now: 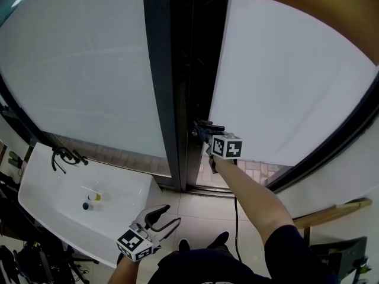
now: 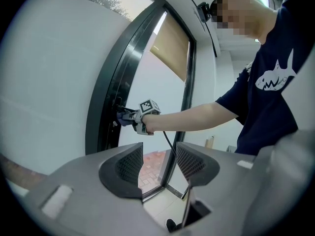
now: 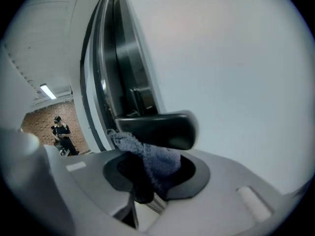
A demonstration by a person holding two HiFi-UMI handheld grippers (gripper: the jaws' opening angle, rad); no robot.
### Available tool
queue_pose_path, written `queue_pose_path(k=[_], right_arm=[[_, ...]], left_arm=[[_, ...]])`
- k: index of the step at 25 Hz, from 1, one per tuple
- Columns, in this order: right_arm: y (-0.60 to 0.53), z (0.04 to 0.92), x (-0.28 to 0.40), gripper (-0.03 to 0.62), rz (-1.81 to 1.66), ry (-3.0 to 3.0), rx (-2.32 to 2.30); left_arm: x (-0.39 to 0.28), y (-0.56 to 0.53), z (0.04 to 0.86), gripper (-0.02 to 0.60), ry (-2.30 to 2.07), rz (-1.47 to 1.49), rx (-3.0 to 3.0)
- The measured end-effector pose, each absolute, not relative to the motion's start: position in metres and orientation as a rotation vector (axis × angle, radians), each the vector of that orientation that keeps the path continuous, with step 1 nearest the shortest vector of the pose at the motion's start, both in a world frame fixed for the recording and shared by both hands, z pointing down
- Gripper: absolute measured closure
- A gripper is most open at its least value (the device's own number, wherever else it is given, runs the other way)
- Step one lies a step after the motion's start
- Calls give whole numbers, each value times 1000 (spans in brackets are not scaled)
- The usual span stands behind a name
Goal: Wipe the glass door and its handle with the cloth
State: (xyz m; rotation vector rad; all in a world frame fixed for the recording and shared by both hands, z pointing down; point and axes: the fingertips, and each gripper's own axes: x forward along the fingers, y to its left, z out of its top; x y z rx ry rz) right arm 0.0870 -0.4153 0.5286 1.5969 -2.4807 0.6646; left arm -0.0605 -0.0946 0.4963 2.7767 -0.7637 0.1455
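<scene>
My right claw [image 3: 150,170] is clamped on the cloth [image 3: 150,161], which bunches up out of the jaws as a grey-blue tuft. The top of the tuft sits against the lower edge of the door handle [image 3: 160,127]; it looks like contact, though I can't be sure how firm. My left claw [image 2: 158,163] has its jaws apart with nothing between them. It hangs low by the sink [image 1: 53,182], well away from the door.

What worries me:
- Only a small wad of cloth stands clear of the jaws. If I press harder or tilt, the hard jaw tips could scrape the handle instead of the cloth.
- The cloth is held by a bunch, not a flat fold, so dragging it along the handle could tug it loose.
- The handle looks like a lever, so a downward push could turn it and shift the door.

The handle is a black bar with its long axis lying roughly level. In the head view it springs from the dark frame [image 1: 177,99] and its free end points right, over the pale glass door [image 1: 284,87]. The glass itself I judge not yet finished.
</scene>
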Motion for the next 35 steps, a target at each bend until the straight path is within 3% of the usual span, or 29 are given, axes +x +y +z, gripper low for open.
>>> queue_pose_path(k=[15, 26, 35], right_arm=[[-376, 525, 170, 471, 700, -2477, 1673], [-412, 530, 64, 470, 471, -2459, 1449], [-425, 536, 53, 468, 449, -2377, 1463]], left_arm=[[-40, -103, 499, 376, -651, 144, 2824], [-58, -101, 498, 376, -744, 156, 2783], [-71, -98, 509, 376, -783, 164, 2743]])
